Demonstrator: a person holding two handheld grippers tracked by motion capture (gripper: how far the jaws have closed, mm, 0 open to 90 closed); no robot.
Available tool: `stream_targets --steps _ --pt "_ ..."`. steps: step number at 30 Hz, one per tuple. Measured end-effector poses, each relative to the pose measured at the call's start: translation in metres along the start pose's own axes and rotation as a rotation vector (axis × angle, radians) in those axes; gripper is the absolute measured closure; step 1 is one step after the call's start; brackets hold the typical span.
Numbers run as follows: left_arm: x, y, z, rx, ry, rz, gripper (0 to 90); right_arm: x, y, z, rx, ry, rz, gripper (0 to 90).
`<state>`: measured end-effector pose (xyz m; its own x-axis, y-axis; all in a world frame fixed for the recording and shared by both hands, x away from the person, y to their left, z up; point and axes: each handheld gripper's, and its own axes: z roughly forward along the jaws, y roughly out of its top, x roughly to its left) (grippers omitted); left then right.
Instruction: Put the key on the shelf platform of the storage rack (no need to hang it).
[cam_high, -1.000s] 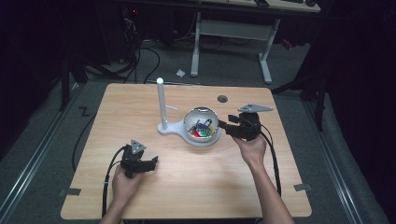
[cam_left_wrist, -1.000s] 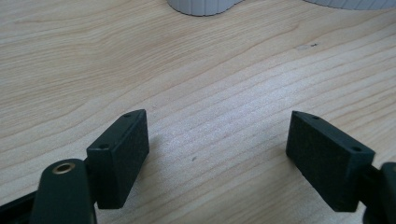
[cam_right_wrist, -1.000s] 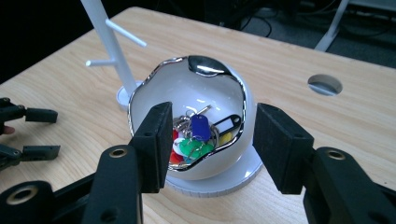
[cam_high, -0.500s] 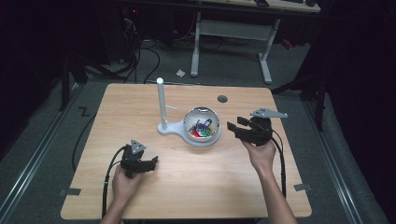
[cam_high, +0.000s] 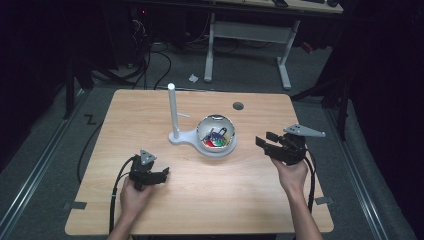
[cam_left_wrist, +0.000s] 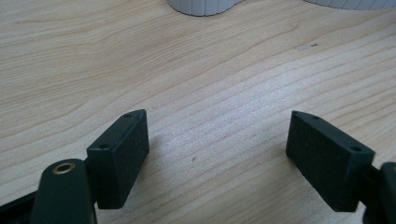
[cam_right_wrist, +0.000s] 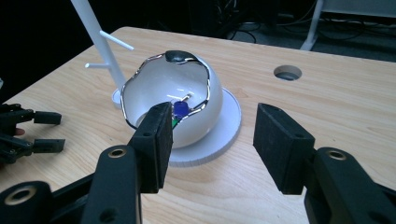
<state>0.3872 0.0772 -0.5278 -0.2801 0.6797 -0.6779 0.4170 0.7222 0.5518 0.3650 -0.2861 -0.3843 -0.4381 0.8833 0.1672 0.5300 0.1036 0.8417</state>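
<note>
Nearest: left gripper (cam_high: 162, 174), jaws wide and empty, low over bare bench (cam_high: 230, 195). Right gripper (cam_high: 263, 140), jaws wide, empty, aimed at white bowl (cam_high: 216, 136) just ahead, apart from it, coloured pieces (cam_high: 214, 140) inside. Beyond bowl: white post (cam_high: 172, 111) on shared base; farther, bench hole (cam_high: 238, 106).
</note>
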Motion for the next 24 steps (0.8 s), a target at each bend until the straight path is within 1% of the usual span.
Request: stream_targets --steps 2,3,4,7,9,10,14,18,20,24 --pt "0.0 0.0 0.0 0.0 0.001 -0.003 21.6 0.0 -0.001 -0.003 -0.006 -0.002 0.004 47.9" --pt "0.0 0.0 0.0 0.0 0.001 -0.003 21.5 -0.002 -0.005 -0.008 -0.014 -0.007 0.007 48.1" --pt "0.0 0.0 0.0 0.0 0.001 -0.002 21.5 -0.002 -0.006 -0.01 -0.016 -0.007 0.01 48.1" --pt "0.0 0.0 0.0 -0.002 -0.003 0.004 21.6 -0.004 -0.008 -0.013 -0.014 -0.013 0.014 48.1" --pt "0.0 0.0 0.0 -0.002 -0.003 0.005 21.5 -0.005 -0.011 -0.018 -0.01 -0.018 0.014 47.8" --pt "0.0 0.0 0.0 -0.001 0.001 -0.002 21.5 -0.005 -0.013 -0.02 -0.017 -0.016 0.017 47.8" --pt "0.0 0.0 0.0 -0.001 0.001 -0.001 21.6 -0.004 -0.017 -0.026 -0.027 -0.017 0.018 47.8" --pt "0.0 0.0 0.0 -0.001 0.001 -0.002 21.6 -0.004 -0.02 -0.029 -0.022 -0.015 0.018 47.7" --pt "0.0 0.0 0.0 -0.001 0.001 -0.001 21.6 -0.002 -0.022 -0.033 -0.014 -0.015 0.013 47.6" --pt "0.0 0.0 0.0 -0.001 0.001 -0.001 21.6 0.0 -0.026 -0.039 -0.022 -0.017 0.013 47.4"
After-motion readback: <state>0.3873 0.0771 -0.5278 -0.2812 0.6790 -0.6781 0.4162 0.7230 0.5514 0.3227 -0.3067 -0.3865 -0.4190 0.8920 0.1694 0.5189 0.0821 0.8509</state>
